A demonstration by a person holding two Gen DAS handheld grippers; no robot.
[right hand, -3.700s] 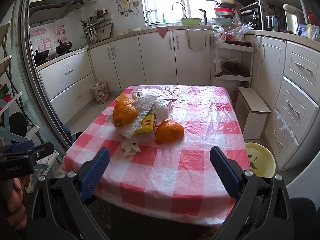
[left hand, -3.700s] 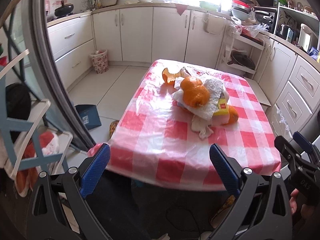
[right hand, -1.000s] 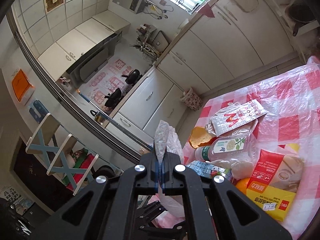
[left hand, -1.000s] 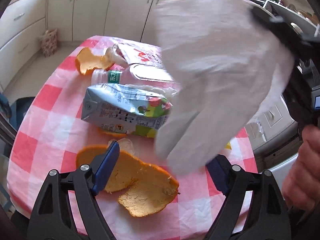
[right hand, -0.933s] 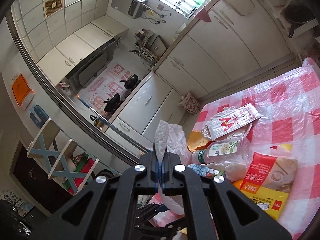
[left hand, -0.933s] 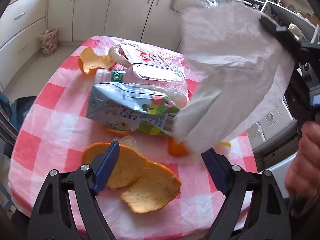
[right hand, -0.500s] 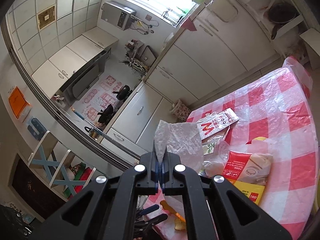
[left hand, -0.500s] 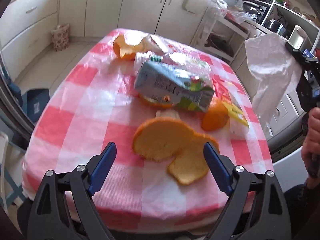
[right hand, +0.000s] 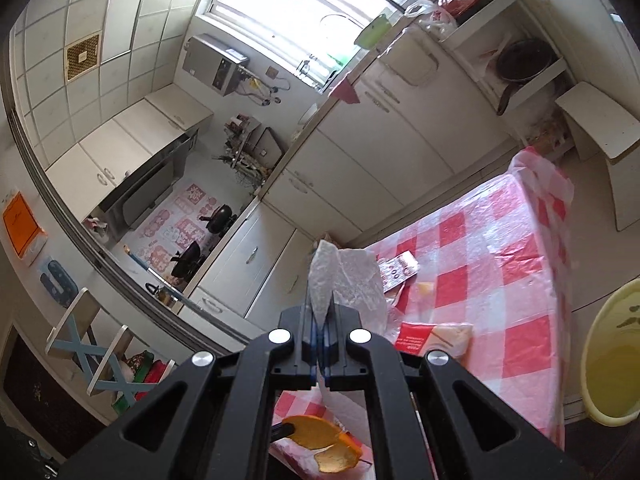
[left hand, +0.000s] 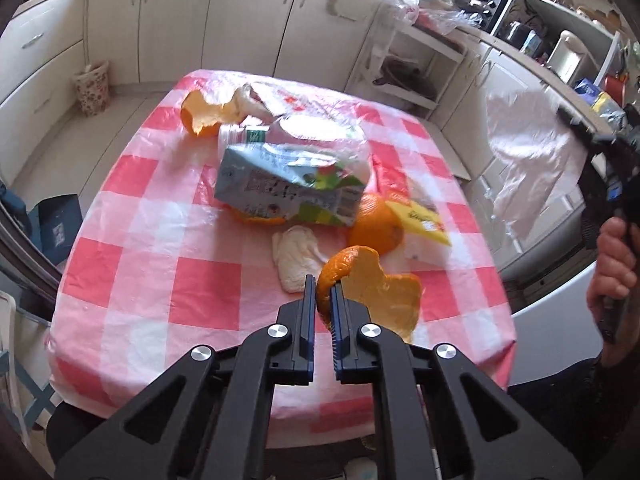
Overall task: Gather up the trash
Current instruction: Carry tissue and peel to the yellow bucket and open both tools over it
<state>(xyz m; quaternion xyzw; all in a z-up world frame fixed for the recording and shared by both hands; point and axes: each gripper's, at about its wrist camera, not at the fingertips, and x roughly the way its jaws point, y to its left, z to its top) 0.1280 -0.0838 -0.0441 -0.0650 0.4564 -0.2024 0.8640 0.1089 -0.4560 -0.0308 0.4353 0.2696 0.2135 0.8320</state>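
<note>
Orange peel (left hand: 374, 288), which half a second ago lay flat on the checked counter (left hand: 160, 256) between wide-open pads, now sits pinched at its near edge in the closed left claw (left hand: 323, 300), tilted up off the cloth. Behind it the juice carton (left hand: 288, 190), a whole orange (left hand: 376, 224) and a crumpled tissue (left hand: 296, 256) lie as before. Off the counter's right edge, the right claw (right hand: 320, 320) stays clamped on the thin plastic bag (right hand: 344, 280), which hangs clear of the counter.
</note>
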